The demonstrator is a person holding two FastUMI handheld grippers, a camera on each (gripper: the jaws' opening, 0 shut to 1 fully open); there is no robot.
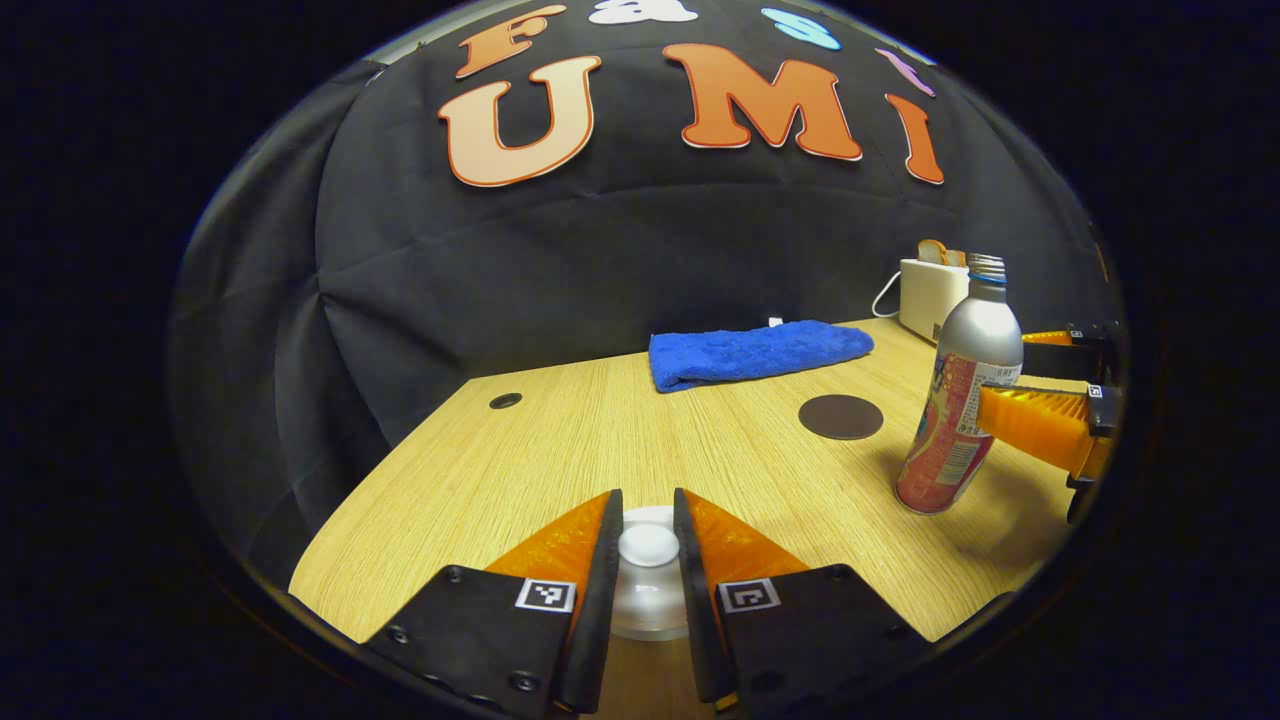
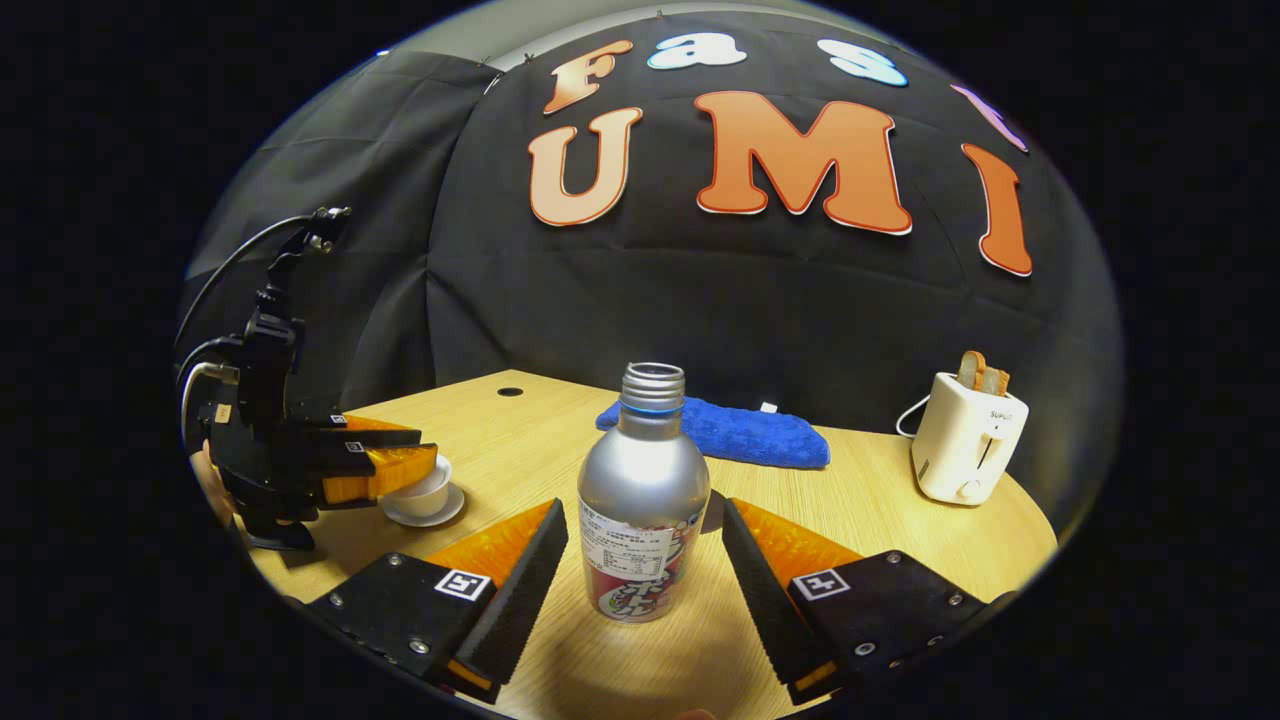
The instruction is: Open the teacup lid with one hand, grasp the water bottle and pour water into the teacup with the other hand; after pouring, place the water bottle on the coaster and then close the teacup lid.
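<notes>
On my far left in the right gripper view, the left gripper [image 2: 405, 470] sits over the teacup [image 2: 422, 490], which stands on its saucer [image 2: 425, 515] near the left end of the table [image 2: 880, 520]. In the left gripper view I see its two fingers drawn in close on either side of the lid [image 1: 648, 570], flanking the knob [image 1: 648, 545]; whether both actually press on it I cannot tell, since a sliver of gap may remain on each side. The lid looks seated on the cup, so I judge the opening step is at the grasp and not yet done. Moving right, the blue towel [image 1: 755, 352] lies folded at the back edge, and the dark round coaster [image 1: 840, 416] is bare on the wood just in front of it, with nothing on it. Further right stands the bottle [image 2: 643, 500], upright, cap off, resting on the table. My right gripper [image 2: 640, 575] has its fingers spread wide, one each side of the bottle's lower half, neither one touching, so the bottle is bracketed but not held. At the far right a toaster [image 2: 965, 435] with bread in it stands well apart from the work. By my reckoning nothing is finished yet: lifting the lid, gripping the bottle, pouring, setting the bottle on the coaster and closing the cup all remain.
</notes>
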